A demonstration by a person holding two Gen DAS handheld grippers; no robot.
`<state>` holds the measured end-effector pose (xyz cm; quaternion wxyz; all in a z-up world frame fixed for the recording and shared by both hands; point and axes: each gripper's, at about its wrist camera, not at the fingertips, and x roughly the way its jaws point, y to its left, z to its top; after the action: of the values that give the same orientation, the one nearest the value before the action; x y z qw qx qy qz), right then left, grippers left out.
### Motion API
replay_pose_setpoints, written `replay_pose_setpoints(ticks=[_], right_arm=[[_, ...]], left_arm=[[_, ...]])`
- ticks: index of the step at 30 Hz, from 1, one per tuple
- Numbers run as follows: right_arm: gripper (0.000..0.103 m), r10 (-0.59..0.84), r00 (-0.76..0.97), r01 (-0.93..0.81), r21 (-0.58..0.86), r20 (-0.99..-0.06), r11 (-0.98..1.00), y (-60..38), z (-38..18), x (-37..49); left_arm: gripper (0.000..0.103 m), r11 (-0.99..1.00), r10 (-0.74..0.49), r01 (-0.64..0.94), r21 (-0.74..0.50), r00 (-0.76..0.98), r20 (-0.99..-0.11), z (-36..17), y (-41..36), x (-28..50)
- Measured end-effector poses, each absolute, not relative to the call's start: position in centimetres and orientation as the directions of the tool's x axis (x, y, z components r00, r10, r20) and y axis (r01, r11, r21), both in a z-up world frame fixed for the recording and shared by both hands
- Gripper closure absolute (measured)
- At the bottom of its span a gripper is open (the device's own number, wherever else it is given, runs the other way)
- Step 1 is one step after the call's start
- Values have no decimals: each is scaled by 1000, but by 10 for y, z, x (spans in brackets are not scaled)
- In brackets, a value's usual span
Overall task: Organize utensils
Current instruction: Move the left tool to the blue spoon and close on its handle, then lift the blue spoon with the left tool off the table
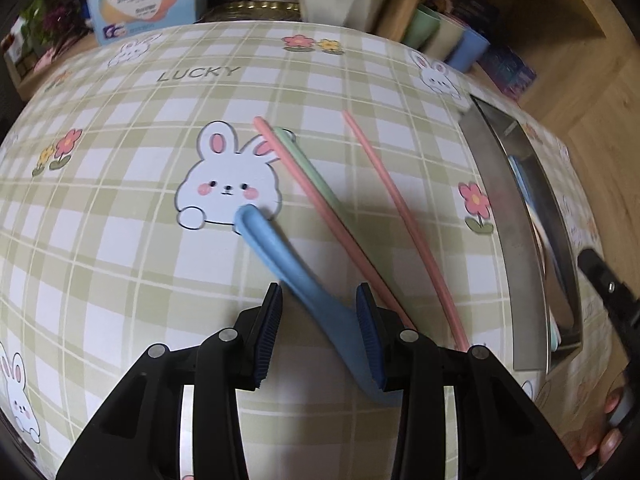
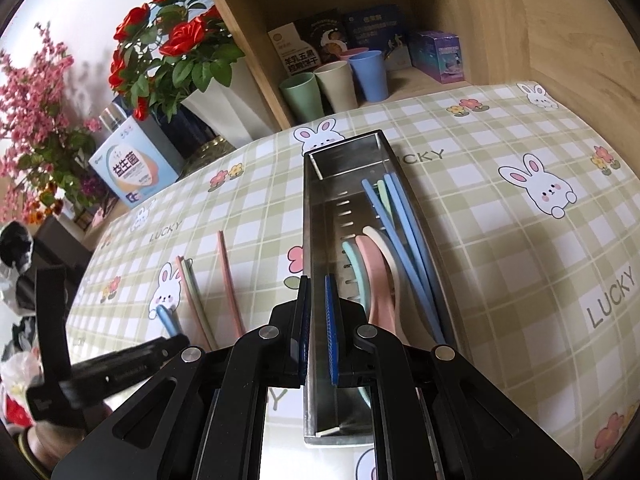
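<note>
Under both claws lies the checked tablecloth [image 1: 120, 240], which carries everything. Just below and ahead of the right claw [image 2: 317, 320] sits the long steel tray [image 2: 320, 184], the likely home for the utensils, since blue chopsticks [image 2: 404, 240], a pink spoon [image 2: 374, 280] and other pieces already lie lengthwise inside. This claw is nearly shut with nothing between its pads, hanging over the tray's near left wall, probably waiting. Off to the tray's left, the left claw [image 1: 320, 332] stands partly open, pointing steeply down over the blue spoon [image 1: 280, 256], whose wide end lies between the pads; it touches the right pad, but whether it is gripped I cannot tell. Beyond its tips lie a pink chopstick [image 1: 400, 220] and a pink and green pair [image 1: 304, 176], still loose, presumably awaiting their turn.
</note>
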<state>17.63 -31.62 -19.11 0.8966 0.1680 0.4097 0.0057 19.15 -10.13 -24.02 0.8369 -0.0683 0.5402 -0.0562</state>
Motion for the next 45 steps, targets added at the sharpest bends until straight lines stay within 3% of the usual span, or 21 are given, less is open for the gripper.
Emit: replay_pose_setpoints(ticks=[4,6,8,20,35,45], right_arm=[[95,152,666,129,314,-730,941,-317,-191,176],[95,152,668,130,316,-728,940,-318,-190,175],[95,152,671,132,318,-726,939,-319,-190,174],[95,159,678,128,328,-718,936,-315,-185,172],[95,174,670,110,328,-721,938,-305,-186,172],[95,178,666,105,328,-725,939,-303,-186,172]], left_arm=[[66,986,-166,43,-163,410,-897,-241,-109,188],[84,984,-175,39,-174,411,-895,-241,-107,187],[89,981,-185,25,-191,407,-894,-242,-101,188],[89,968,-180,-82,-236,424,-887,-234,-46,186],[89,969,-65,-185,-162,443,-894,-234,9,174],[89,960,-165,-141,-244,421,-892,-235,0,172]])
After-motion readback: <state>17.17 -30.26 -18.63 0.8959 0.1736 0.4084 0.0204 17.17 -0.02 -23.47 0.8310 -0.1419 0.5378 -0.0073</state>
